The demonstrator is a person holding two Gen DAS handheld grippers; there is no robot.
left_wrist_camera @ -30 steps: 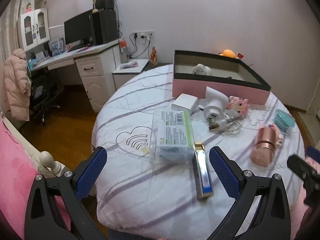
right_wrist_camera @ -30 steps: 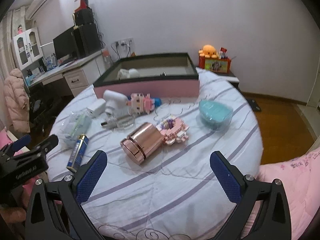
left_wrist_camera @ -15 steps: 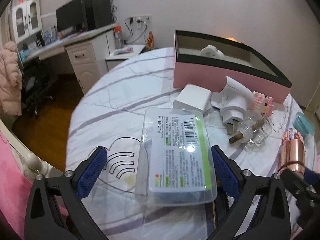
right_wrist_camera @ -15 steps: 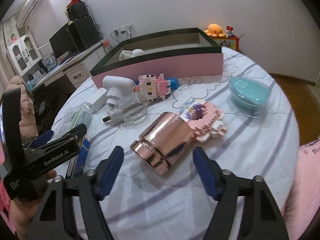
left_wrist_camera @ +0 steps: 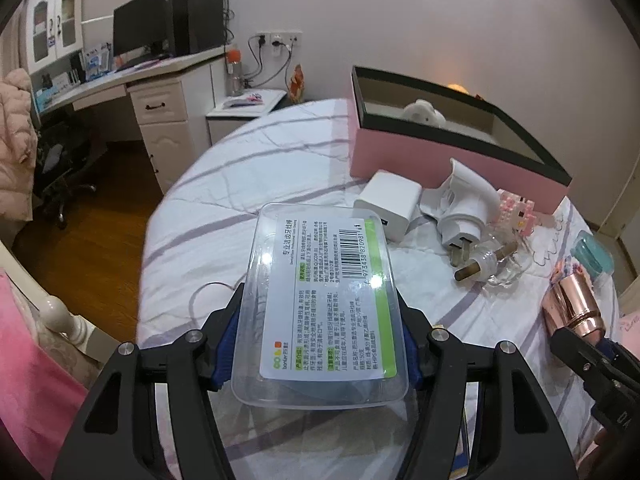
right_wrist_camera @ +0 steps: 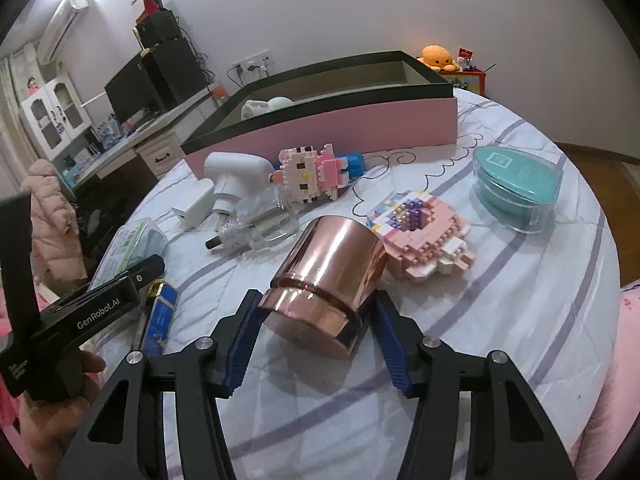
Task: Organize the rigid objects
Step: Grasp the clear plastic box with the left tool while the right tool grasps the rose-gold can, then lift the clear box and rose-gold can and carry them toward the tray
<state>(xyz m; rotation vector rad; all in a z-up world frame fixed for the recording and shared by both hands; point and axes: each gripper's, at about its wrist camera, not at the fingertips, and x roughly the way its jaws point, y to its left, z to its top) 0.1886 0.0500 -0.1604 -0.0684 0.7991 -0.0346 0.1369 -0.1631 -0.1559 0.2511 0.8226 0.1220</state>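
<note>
Floss box (left_wrist_camera: 326,300), one clear plastic one, sits between the pads of my left tool (left_wrist_camera: 320,344), whose jaws have just been closing and now clamp its sides. One white charger (left_wrist_camera: 388,204) and one white plug-in (left_wrist_camera: 460,208) lie beyond on the bed (left_wrist_camera: 248,184), before one pink box (left_wrist_camera: 440,152). My right tool (right_wrist_camera: 316,340), just closing too, straddles one copper cup (right_wrist_camera: 324,280); whether its pads press, I cannot tell. Two brick toys (right_wrist_camera: 316,176) (right_wrist_camera: 424,240) and one teal case (right_wrist_camera: 516,188) lie beyond.

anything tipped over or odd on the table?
Yes: the rose-gold cup lies on its side between the right hand-held gripper pads. The glass bottle also lies flat beside the white plug. No spill visible.
</note>
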